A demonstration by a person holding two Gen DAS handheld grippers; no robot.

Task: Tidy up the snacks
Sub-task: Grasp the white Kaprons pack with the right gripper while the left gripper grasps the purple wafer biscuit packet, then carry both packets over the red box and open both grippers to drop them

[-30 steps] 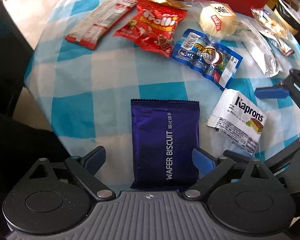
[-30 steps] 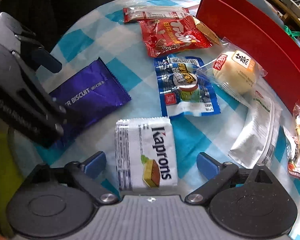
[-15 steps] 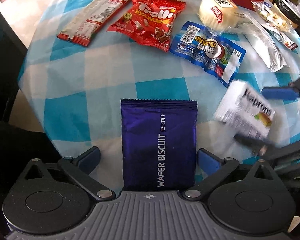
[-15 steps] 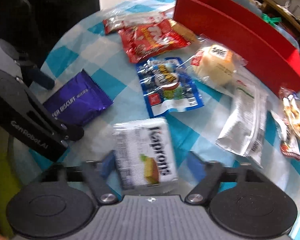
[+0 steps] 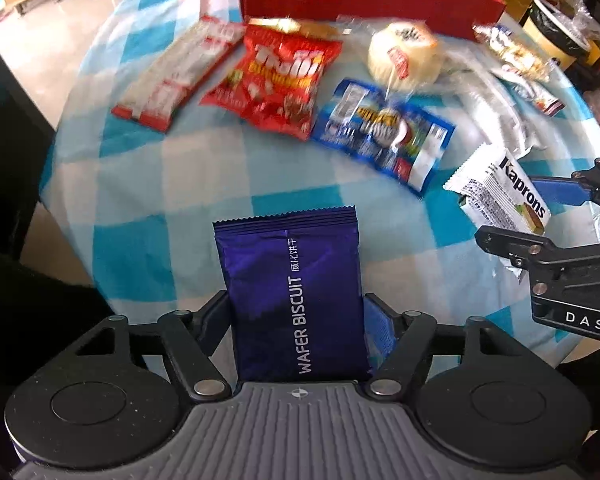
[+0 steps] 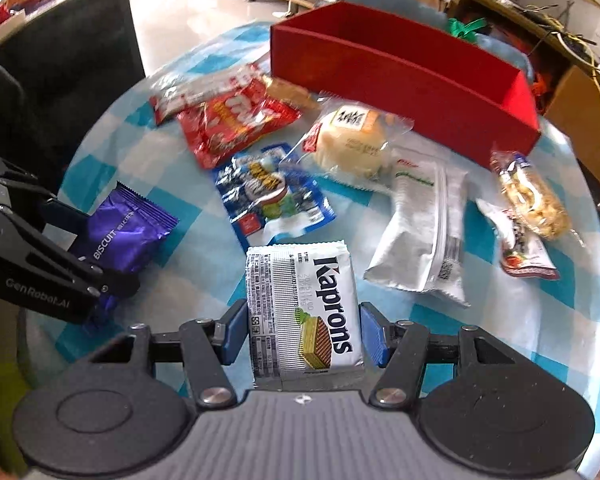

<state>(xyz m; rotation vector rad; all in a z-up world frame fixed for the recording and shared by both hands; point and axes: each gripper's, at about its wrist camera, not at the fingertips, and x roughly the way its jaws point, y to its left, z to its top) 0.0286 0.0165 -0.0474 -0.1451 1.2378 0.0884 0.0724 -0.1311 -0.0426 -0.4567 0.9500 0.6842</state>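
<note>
My left gripper [image 5: 296, 320] is shut on a purple wafer biscuit pack [image 5: 292, 280] and holds it above the checked table. My right gripper [image 6: 302, 340] is shut on a white Kaprons wafer pack [image 6: 304, 308], also lifted. Each shows in the other's view: the Kaprons pack [image 5: 504, 196] at the right, the purple pack [image 6: 124, 232] at the left. A red box [image 6: 400, 76] stands open at the table's far side.
On the blue-and-white cloth [image 5: 140, 184] lie a red Trolli bag [image 5: 276, 80], a red-white bar pack [image 5: 176, 76], a blue pack [image 5: 384, 132], a wrapped bun [image 6: 348, 144], a white pouch [image 6: 424, 228] and nut snacks [image 6: 528, 196]. A dark chair [image 6: 60, 92] stands left.
Both grippers have shut on their packs and lifted them off the table. The red box now shows more fully ahead.
</note>
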